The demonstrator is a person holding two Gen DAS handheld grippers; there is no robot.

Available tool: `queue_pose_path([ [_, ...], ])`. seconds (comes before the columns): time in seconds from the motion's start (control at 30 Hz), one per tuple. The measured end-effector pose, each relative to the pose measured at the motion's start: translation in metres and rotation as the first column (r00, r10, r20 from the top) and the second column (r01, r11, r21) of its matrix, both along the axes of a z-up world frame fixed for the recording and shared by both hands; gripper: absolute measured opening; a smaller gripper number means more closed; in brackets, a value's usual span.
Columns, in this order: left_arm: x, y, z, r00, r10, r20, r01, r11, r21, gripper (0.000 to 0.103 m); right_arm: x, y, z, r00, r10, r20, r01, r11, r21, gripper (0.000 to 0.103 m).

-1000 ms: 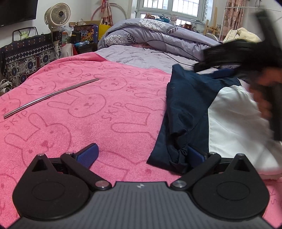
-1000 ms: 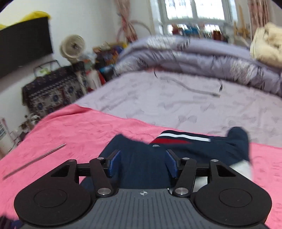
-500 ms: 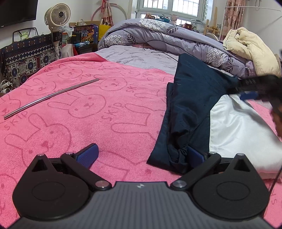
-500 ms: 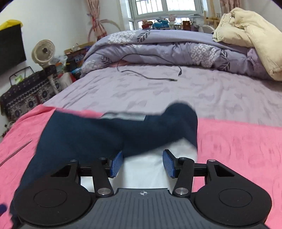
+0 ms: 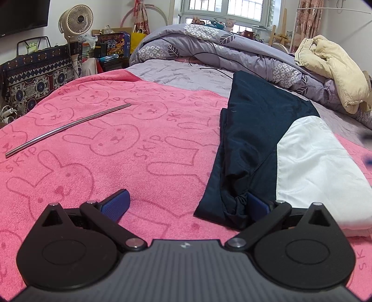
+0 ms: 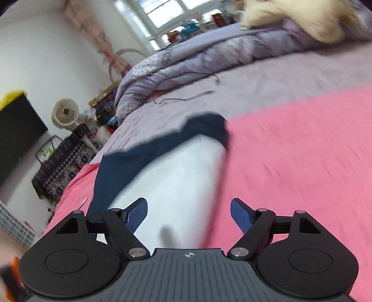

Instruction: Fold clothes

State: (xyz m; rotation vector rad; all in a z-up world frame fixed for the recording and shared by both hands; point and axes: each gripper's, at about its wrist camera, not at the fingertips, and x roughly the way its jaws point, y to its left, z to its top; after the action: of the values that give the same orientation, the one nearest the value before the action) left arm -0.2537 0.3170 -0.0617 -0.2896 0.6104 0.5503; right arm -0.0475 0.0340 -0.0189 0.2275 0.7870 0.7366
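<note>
The navy-and-white garment (image 5: 267,148) lies stretched out on the pink bunny-print towel (image 5: 130,148) that covers the bed, its far navy end reaching onto the lilac sheet (image 5: 176,72), its white panel on the right side of the left wrist view. The left gripper (image 5: 186,205) sits low at the garment's near edge with its fingers spread wide: the left blue pad (image 5: 115,204) rests over bare pink towel, and the right pad is tucked against a bunched navy fold at the garment's near corner, so the cloth sits beside that finger, not pinched between the two. Over on the right wrist view, everything is smeared with motion blur and the picture is tilted; the right gripper (image 6: 188,215) has just been opening its fingers, and they stand wide with nothing pressed between them, the white panel of the garment (image 6: 176,176) lying beneath and ahead of them, navy cloth curling round its far end. A thin metal rod (image 5: 69,126) lies on the towel well to the left of the garment. Beyond, a rumpled lilac quilt (image 5: 232,46) is heaped at the head of the bed with a cream jacket (image 5: 330,67) on top of it, and a fan (image 5: 75,19) stands by the wall.
</note>
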Motion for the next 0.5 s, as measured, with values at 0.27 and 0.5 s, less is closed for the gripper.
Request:
queue_pose_path([
  [0.27, -0.002, 0.002, 0.002, 1.000, -0.001, 0.007, 0.001, 1.000, -0.015, 0.103, -0.120, 0.012, -0.020, 0.970, 0.098, 0.222, -0.048, 0.974, -0.222, 0.075],
  [0.5, -0.003, 0.006, 0.002, 1.000, 0.000, 0.025, 0.001, 0.999, -0.036, 0.103, -0.109, 0.031, -0.029, 0.952, -0.132, 0.278, 0.212, 0.935, -0.284, 0.068],
])
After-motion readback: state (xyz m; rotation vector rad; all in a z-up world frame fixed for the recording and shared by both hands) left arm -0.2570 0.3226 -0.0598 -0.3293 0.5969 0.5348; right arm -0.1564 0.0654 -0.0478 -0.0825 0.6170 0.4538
